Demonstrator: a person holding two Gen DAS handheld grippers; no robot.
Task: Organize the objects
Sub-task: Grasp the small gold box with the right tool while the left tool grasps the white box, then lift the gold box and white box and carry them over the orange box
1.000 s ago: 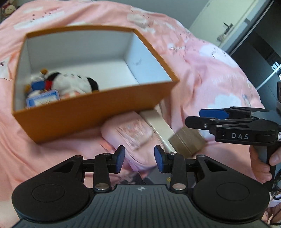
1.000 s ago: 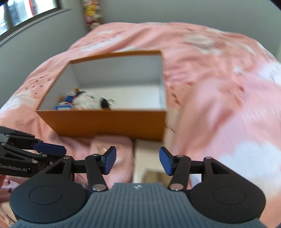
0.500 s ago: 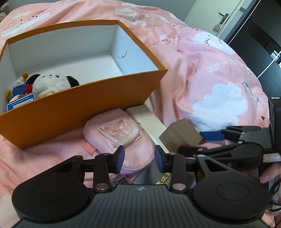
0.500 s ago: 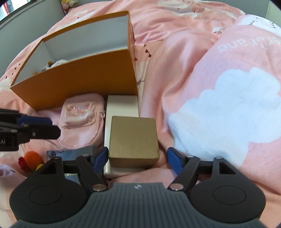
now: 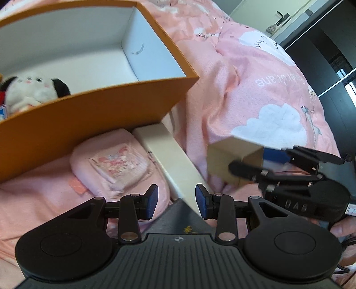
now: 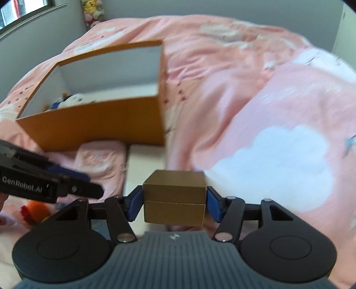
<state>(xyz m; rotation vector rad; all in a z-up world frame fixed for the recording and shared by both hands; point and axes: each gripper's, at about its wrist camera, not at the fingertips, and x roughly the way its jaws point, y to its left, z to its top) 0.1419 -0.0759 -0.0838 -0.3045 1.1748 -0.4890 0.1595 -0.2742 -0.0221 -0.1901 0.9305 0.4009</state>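
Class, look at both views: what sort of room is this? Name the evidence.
Most likely a bedroom: a pink cloud-print duvet covers a bed, plush toys sit in the corner, and a door with a handle stands behind.

Orange box (image 5: 93, 115) on pink bed (image 5: 255, 106)

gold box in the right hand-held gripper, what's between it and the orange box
A long white box lies on the pink bedding between the gold box and the orange box, clearest in the right wrist view.

Right gripper (image 6: 174, 205) closing on gold box (image 6: 174, 197) (orange box (image 6: 93, 124) beyond).
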